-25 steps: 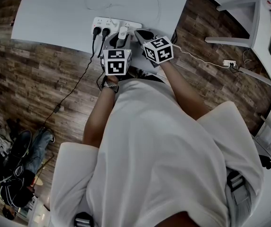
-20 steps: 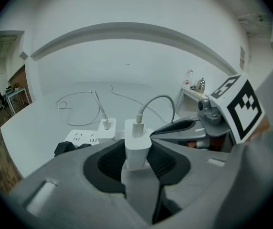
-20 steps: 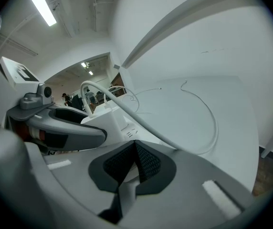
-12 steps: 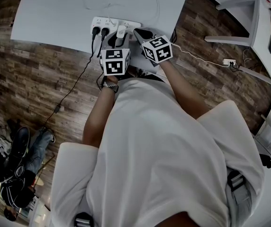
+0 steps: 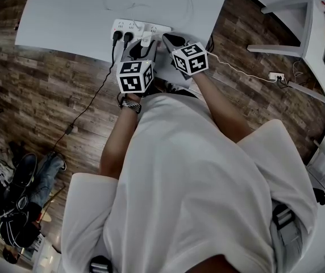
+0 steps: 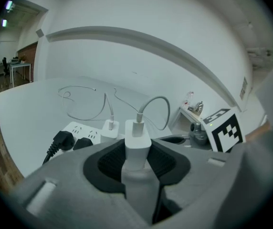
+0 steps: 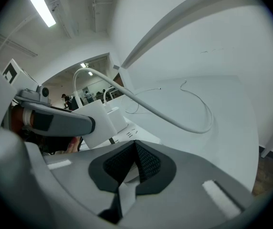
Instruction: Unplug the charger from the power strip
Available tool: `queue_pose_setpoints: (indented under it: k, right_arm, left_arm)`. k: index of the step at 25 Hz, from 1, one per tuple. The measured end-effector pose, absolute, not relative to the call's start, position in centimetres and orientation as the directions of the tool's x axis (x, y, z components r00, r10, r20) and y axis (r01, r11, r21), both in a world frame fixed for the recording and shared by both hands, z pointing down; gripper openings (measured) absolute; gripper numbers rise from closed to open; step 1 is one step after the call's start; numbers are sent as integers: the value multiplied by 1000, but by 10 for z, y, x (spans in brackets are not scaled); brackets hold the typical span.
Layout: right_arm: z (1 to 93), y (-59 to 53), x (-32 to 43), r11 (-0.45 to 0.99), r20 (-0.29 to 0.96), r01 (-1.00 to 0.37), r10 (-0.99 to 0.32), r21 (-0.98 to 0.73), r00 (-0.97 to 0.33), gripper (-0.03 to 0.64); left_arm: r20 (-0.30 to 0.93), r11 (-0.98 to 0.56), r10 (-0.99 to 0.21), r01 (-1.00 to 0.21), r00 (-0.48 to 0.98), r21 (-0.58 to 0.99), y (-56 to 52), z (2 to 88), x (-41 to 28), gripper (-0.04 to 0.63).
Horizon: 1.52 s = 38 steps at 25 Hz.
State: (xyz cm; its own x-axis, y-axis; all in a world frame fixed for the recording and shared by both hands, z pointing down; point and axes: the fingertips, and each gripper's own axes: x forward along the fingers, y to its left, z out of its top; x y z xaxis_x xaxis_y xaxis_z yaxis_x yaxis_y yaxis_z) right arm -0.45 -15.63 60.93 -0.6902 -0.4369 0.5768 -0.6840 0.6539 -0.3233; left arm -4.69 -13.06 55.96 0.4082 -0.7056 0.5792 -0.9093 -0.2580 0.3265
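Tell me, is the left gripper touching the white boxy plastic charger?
Touching. The left gripper view shows the left gripper's dark ribbed pads pressed against both sides of the white boxy plastic charger, with no gap.

My left claw [image 6: 137,152] is pressing black, finely ribbed pads [image 6: 109,162] against the charger [image 6: 137,133], which is looking like smooth, glossy white plastic. The desk [image 5: 66,16] is showing matt white, the floor [image 5: 37,90] grainy wood.
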Motion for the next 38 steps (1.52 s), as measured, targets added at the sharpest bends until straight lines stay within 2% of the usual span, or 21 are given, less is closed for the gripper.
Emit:
queue_pose_setpoints:
  k: [5, 11, 18, 33, 38]
  right_arm:
    - [606, -153, 0, 671, 601, -686, -434, -282, -671, 2]
    - [588, -141, 10, 634, 551, -703, -478, -322, -683, 2]
    - [592, -136, 26, 596, 565, -732, -496, -330, -659, 2]
    - [598, -121, 43, 561, 586, -757, -504, -335, -634, 2]
    - [601, -119, 42, 567, 594, -756, -499, -328, -632, 2]
  left_arm:
    - [550, -237, -697, -872, 459, 428, -121, 563, -43, 144]
    - [450, -162, -707, -744, 546, 649, -111, 565, -39, 144]
    - [397, -170, -633, -621, 664, 765, -97, 576, -15, 144]
    - [436, -44, -571, -556, 696, 830, -79, 611, 1, 146]
    - [488, -57, -568, -624, 662, 779, -80, 616, -2, 164]
